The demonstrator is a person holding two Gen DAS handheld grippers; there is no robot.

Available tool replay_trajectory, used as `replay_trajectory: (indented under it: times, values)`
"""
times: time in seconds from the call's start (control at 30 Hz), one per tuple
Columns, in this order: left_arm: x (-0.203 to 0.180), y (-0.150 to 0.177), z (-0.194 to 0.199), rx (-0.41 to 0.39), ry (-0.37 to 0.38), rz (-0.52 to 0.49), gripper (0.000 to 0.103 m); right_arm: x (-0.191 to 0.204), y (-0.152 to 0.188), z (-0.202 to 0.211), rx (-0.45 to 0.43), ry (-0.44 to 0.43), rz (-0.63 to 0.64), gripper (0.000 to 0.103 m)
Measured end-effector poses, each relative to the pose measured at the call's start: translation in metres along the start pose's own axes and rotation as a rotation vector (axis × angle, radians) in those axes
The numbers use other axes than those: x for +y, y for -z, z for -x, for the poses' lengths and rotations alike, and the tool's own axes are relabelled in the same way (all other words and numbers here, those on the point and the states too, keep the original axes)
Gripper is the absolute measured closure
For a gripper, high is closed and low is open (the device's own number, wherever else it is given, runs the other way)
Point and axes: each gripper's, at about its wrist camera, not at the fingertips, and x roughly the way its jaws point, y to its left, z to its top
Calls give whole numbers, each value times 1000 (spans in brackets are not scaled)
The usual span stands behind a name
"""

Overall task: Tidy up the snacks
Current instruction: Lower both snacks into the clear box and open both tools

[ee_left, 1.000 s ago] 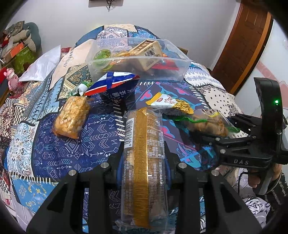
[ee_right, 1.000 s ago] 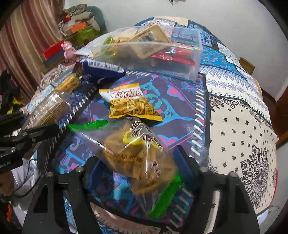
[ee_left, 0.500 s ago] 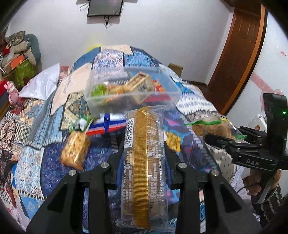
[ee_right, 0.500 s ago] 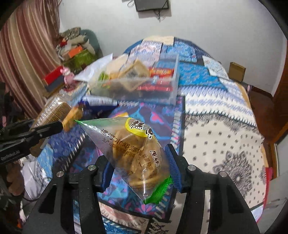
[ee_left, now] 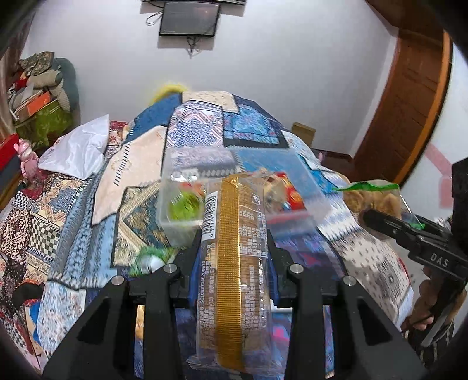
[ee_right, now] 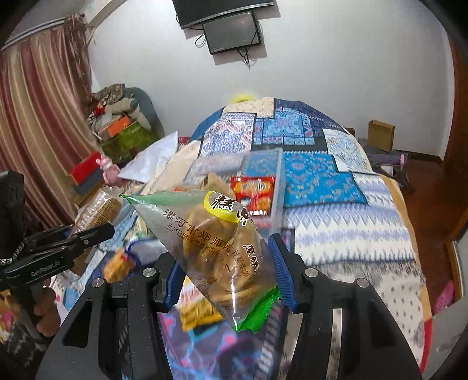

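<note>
- The biscuit pack (ee_left: 234,263), a long clear sleeve with a gold strip down its middle, sits clamped between the fingers of the left hand-held gripper (ee_left: 234,257), raised above the bed (ee_left: 140,163).
- Its long axis runs straight forward along the fingers, its far end pointing at the clear plastic box (ee_left: 234,193) lying on the quilt.
- The cookie bag (ee_right: 216,242), a clear bag with green sealed edges and a yellow label, is pinched between the blue pads (ee_right: 280,271) of the right hand-held gripper (ee_right: 226,274), also held in the air.
- The bag is tilted: one green corner points up and to the left, the other hangs low by the right pad.
- The left wrist view shows green round items in the box's left end and red packets at its right; it also shows the right hand-held gripper from the side with the cookie bag (ee_left: 371,198) at its tip.
- The right wrist view shows the red cracker packets (ee_right: 253,193) in the box more plainly, plus a yellow snack bag (ee_right: 117,263) lying on the quilt below, blurred.
- Only the right wrist view shows the left hand-held gripper (ee_right: 87,233) from the side with the biscuit pack (ee_right: 99,207) sticking out beyond it, a striped curtain (ee_right: 41,117) behind.
- Both views show a screen (ee_left: 188,19) mounted on the white wall above the bed.
</note>
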Motion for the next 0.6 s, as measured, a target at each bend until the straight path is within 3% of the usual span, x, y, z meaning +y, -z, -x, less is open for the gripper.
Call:
replay_trajectory:
  times: [0.6]
  values:
    - [8,-69,-107,51,-55,-9,67,-6,-62,-92,49,15,-31,53]
